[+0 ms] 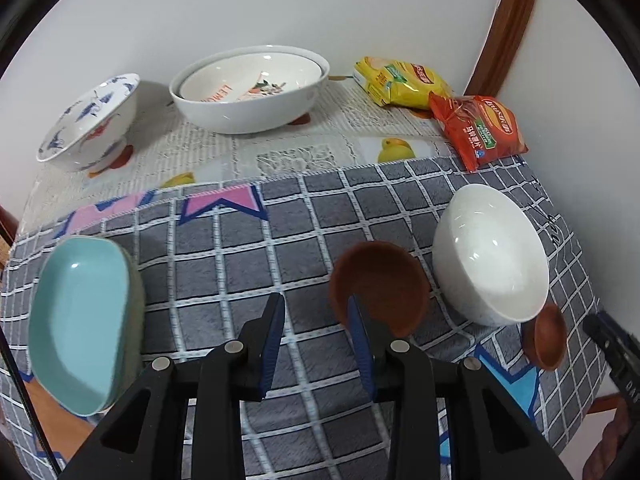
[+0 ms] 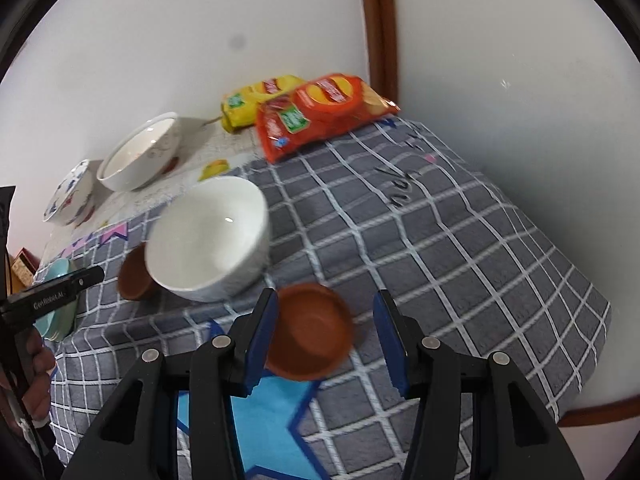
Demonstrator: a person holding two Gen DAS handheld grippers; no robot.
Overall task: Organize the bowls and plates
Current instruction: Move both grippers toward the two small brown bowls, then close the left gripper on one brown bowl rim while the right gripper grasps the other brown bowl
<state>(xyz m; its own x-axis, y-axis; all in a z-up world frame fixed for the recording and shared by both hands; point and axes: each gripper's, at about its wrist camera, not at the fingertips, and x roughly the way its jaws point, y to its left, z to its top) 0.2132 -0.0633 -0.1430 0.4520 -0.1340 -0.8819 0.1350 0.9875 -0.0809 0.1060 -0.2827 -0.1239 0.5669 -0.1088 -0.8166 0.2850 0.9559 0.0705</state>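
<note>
Blue-padded jaws of the left gripper (image 1: 316, 322) are seen parted and empty, one pad just in front of a brown bowl (image 1: 380, 286) mid-cloth. Across at the right gripper (image 2: 326, 330), jaws gape around nothing, a second brown bowl (image 2: 310, 330) lying between them, not pinched. Beside both, the white bowl (image 2: 210, 236) sits near the table's front edge. Light, stiff, glazed-slick ware is judged here; rims should be taken.
</note>
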